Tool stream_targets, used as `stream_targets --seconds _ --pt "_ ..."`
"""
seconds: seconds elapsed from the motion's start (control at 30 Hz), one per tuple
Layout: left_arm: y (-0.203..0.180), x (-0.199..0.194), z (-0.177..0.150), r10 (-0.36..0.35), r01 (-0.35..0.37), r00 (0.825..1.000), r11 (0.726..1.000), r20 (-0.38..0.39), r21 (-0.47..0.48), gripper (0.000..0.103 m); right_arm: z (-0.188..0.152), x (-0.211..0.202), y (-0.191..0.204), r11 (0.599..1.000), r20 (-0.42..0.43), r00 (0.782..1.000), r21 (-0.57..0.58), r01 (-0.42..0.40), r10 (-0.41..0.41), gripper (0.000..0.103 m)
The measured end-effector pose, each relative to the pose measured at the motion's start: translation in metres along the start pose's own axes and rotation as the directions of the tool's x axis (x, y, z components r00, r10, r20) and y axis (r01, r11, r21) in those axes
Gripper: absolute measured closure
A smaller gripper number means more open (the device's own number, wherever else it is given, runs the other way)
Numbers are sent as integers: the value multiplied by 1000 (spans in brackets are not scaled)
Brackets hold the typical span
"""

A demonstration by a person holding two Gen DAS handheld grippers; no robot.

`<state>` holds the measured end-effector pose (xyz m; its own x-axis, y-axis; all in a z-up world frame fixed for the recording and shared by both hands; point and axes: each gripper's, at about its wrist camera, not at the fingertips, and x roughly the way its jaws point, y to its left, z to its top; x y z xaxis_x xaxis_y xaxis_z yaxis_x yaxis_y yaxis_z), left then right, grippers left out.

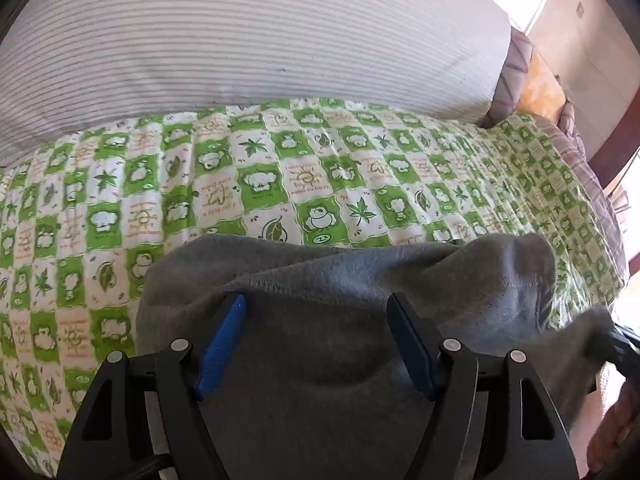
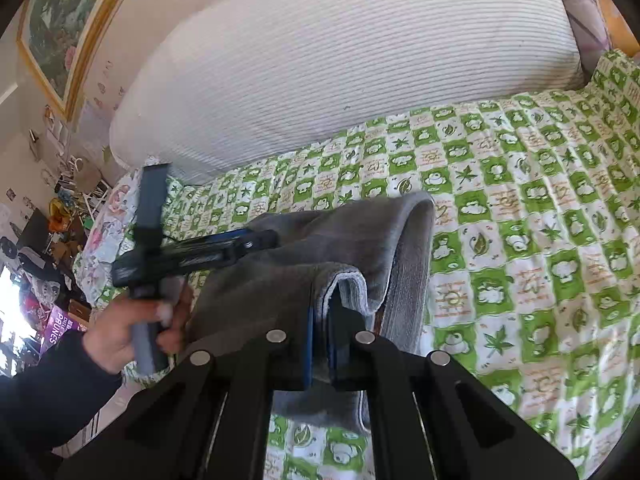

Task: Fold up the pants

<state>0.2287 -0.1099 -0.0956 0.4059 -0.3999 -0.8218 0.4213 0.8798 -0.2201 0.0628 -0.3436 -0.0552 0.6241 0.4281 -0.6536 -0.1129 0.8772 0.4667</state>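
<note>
Grey fleece pants [image 1: 320, 280] hang lifted above a bed with a green and white checked sheet [image 1: 280, 168]. In the left wrist view my left gripper [image 1: 318, 308] has its blue-padded jaws spread wide, with the grey cloth lying between and over them. In the right wrist view my right gripper [image 2: 322, 320] is shut on a folded edge of the pants [image 2: 340, 248], and the cloth drapes over to the left gripper [image 2: 260, 240], held in a hand at the left.
A large white ribbed pillow [image 1: 240, 32] lies along the far side of the bed. A plaid blanket [image 1: 576, 160] is at the right bed edge. A cluttered floor and shelves [image 2: 52, 240] lie beyond the bed's left end, under a framed picture [image 2: 68, 20].
</note>
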Motion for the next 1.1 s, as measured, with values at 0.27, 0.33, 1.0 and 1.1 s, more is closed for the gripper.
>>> stream_targets --seconds 0.27,0.33,1.0,1.1 --pt "4 2 -11 -22 23 999 1000 -28 18 31 -55 24 -26 998 -189 982 60 34 -22 92" --pt "8 -11 -12 -30 30 999 999 -19 15 31 -50 20 -23 998 -177 984 60 34 -23 84" --pt "87 -48 -89 -123 115 992 963 -20 -244 29 -10 85 -63 977 -155 987 205 68 -36 26" --pt "84 -38 -90 -172 159 985 955 -31 -249 28 -13 92 -68 971 -157 988 236 36 1 24"
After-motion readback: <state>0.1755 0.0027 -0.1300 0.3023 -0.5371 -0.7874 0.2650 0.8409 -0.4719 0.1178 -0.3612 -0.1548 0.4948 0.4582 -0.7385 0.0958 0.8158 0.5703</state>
